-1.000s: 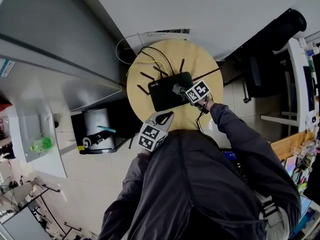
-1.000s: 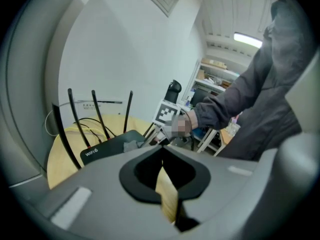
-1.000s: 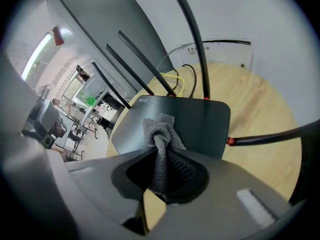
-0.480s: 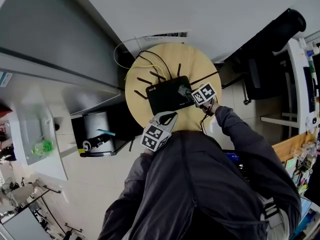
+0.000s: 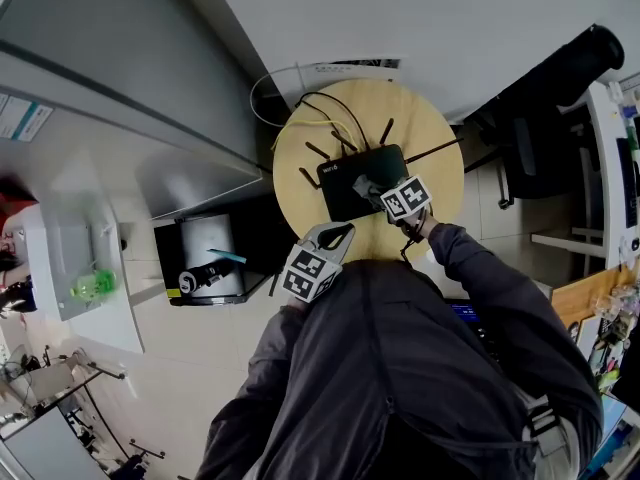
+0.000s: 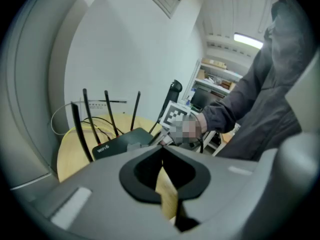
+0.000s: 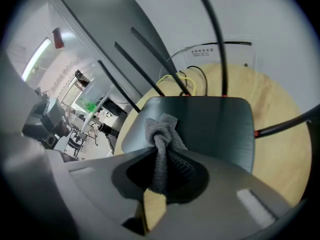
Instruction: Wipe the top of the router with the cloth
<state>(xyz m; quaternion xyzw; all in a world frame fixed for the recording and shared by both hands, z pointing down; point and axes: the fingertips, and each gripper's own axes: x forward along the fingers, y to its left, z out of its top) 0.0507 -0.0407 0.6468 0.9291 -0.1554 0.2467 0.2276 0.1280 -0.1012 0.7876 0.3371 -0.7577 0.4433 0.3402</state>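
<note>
The router (image 5: 362,180) lies flat in the middle of the round desk (image 5: 440,138), upper centre of the head view, with its antennas raised so the top is free to wipe. The right gripper (image 5: 375,192) holds the cloth (image 7: 160,129) down on that top, fingers clamped on the bunched fabric. The left gripper (image 5: 330,236) hangs at the desk's near edge, out of the way, its fingers together and empty.

A round wooden table (image 5: 445,203) stood on a pale tiled floor (image 5: 170,388) against a plain white wall (image 5: 430,18), flanked by a grey partition (image 5: 100,58) on its left and a black office chair (image 5: 530,138) on its right, while a strip light (image 6: 248,40) glowed on the ceiling.
</note>
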